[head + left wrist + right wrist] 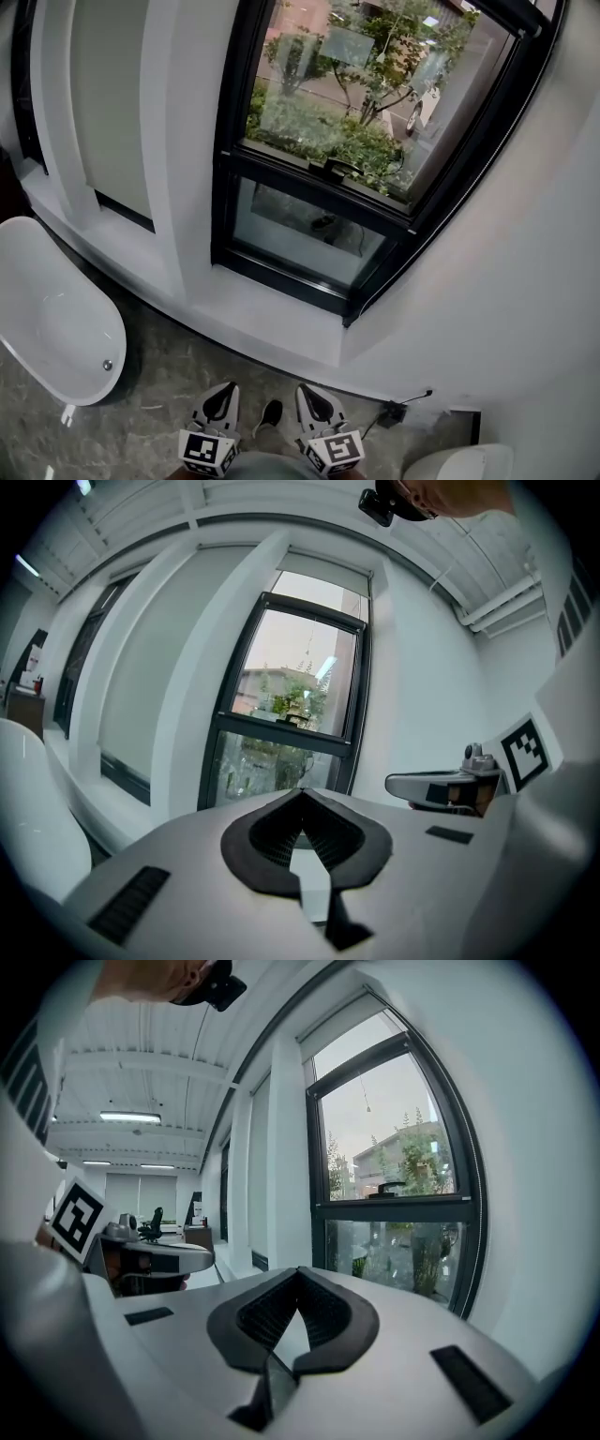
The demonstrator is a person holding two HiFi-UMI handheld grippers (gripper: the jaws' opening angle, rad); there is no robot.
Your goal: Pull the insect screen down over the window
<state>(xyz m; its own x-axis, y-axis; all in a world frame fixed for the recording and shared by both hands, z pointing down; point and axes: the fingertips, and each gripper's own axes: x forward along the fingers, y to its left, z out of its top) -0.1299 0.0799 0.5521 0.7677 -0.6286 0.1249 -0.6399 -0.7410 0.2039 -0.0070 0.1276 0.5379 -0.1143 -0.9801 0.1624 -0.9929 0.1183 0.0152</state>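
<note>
The black-framed window (375, 141) stands ahead of me, with a handle (333, 169) on its middle bar and trees behind the glass. No screen covers the glass. A pale cassette (349, 1014) sits across the window's top, and a thin cord with a small bead (367, 1106) hangs below it. The same window (291, 719) appears in the left gripper view. My left gripper (223, 389) and right gripper (309, 391) hang low over the floor, side by side and well short of the window. Both are shut with nothing between their jaws (302, 794) (298, 1274).
A white sill (272, 319) juts out under the window. A white oval tub (52, 319) stands at the left and another white fixture (459, 464) at the lower right. A plug and cable (394, 411) lie by the wall. A shoe (272, 412) shows between the grippers.
</note>
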